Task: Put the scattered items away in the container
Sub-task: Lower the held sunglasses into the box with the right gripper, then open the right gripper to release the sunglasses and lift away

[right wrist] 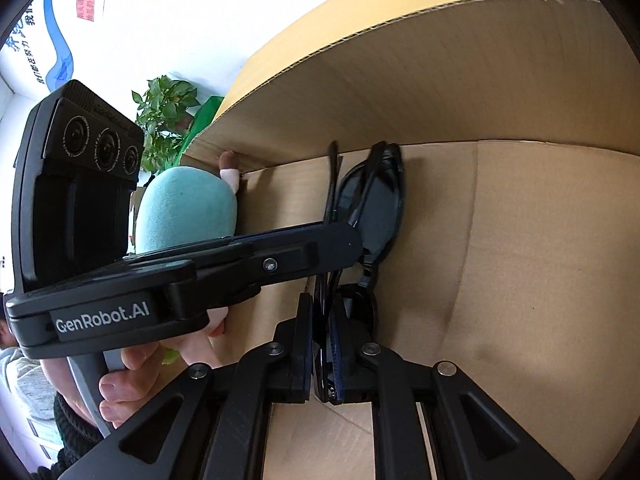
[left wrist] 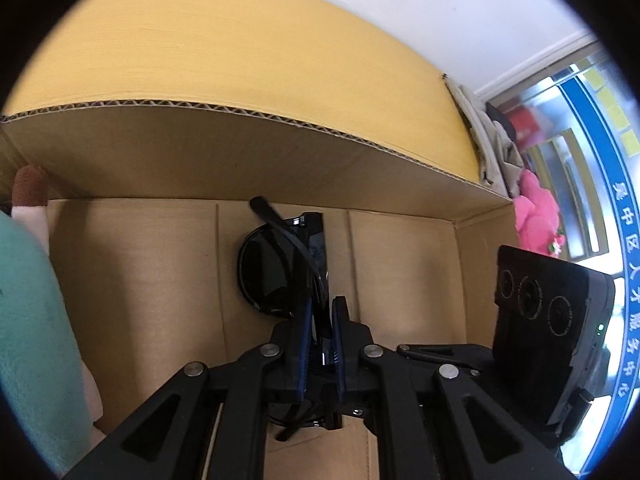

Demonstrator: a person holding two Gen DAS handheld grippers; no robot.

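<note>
Nearest, both grippers are inside the box (left wrist: 280, 152), each clamped on the sunglasses (left wrist: 272, 276). The left gripper (left wrist: 320, 320) has its fingers drawn together on the frame edge near one lens; the right gripper (right wrist: 322, 320) likewise pinches the frame, with the left one crossing in front of it. The sunglasses hang just above or against the box floor; contact cannot be confirmed. Judged: they are light, stiff, glossy and slippery, and the lenses scratch and the hinges bend, so hold belongs on the frame rim or bridge, not the lens face, with modest squeeze. One temple arm sticks up loose and may snag. Further in, a teal plush (right wrist: 186, 208) lies at the box's left side, cut off by the edge in the left view. Hidden: the lower lens behind the fingers, the exact grip points, and any items outside the box.
</note>
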